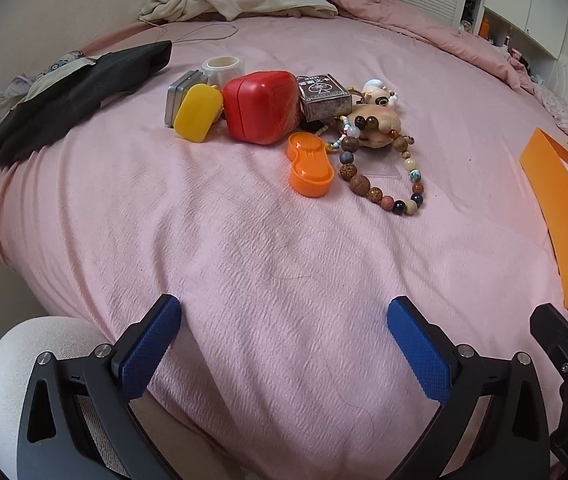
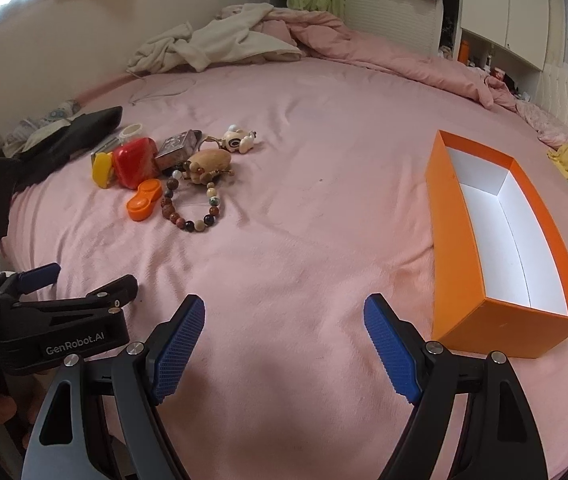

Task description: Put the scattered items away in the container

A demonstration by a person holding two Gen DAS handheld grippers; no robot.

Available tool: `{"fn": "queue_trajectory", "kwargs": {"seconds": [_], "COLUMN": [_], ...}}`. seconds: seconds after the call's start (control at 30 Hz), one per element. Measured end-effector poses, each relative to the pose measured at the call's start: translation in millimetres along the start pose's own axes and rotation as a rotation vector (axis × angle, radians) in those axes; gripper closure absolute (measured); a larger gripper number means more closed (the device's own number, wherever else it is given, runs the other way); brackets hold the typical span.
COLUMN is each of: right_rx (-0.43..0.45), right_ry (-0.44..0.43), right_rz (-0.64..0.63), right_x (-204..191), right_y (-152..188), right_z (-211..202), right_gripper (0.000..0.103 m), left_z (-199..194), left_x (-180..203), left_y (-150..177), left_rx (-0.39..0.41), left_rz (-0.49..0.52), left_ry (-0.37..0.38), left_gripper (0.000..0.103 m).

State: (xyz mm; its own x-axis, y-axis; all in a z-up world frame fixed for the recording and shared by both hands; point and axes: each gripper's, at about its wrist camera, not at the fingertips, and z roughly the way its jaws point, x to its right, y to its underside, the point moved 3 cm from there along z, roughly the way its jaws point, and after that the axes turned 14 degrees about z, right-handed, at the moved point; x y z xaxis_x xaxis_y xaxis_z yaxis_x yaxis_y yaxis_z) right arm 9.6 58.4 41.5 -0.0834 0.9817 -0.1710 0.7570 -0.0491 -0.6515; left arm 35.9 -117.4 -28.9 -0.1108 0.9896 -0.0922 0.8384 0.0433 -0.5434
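A cluster of small items lies on the pink bedsheet: a red case (image 1: 262, 106) (image 2: 135, 162), a yellow case (image 1: 198, 111) (image 2: 102, 168), an orange case (image 1: 309, 164) (image 2: 145, 200), a bead bracelet (image 1: 380, 176) (image 2: 192, 208), a printed tin box (image 1: 324, 96) (image 2: 178, 144), a wooden piece (image 1: 376, 124) (image 2: 208, 162) and a toy keychain (image 1: 378, 94) (image 2: 238, 140). The orange container (image 2: 460, 248) (image 1: 560, 216) stands at the right with nothing in it. My left gripper (image 1: 284, 344) (image 2: 80, 280) is open near the bed's front, short of the cluster. My right gripper (image 2: 284, 344) is open beside the container.
A black pouch (image 1: 80, 92) (image 2: 72, 136) lies at the left edge of the bed. A tape roll (image 1: 222, 66) and a silver tin (image 1: 178, 96) sit behind the yellow case. Crumpled beige clothes (image 2: 220, 46) and a pink duvet (image 2: 364, 52) fill the back.
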Motion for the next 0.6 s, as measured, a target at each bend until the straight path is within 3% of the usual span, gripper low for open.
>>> {"fn": "queue_trajectory", "kwargs": {"seconds": [0.2,0.33,0.4,0.53,0.6], "right_rx": [-0.013,-0.023,-0.028,-0.035,-0.042], "right_ry": [-0.006,-0.008,-0.004,-0.006,-0.004], "right_rz": [0.009,0.034,0.041,0.065,0.071], "right_x": [1.0,7.0,10.4,17.5,18.6], "right_y": [2.3,4.2,4.7,5.4,5.2], "right_z": [4.3,7.2,8.3,10.2,11.7], "right_gripper": [0.021,0.021,0.021,0.021,0.021], "left_z": [-3.5,-13.8,-20.5,-35.4,-26.7], "left_x": [6.1,-5.2,-16.2,-42.3,-59.8], "left_y": [-0.1,-8.1,-16.6,-51.8,-69.7], "left_rx": [0.007,0.043,0.072,0.180,0.169], "left_rz": [0.011,-0.051,-0.062,0.017,0.067], "left_ry": [-0.023,0.098,0.123,0.051,0.064], "left_gripper": [0.000,0.000,0.000,0.000,0.001]}}
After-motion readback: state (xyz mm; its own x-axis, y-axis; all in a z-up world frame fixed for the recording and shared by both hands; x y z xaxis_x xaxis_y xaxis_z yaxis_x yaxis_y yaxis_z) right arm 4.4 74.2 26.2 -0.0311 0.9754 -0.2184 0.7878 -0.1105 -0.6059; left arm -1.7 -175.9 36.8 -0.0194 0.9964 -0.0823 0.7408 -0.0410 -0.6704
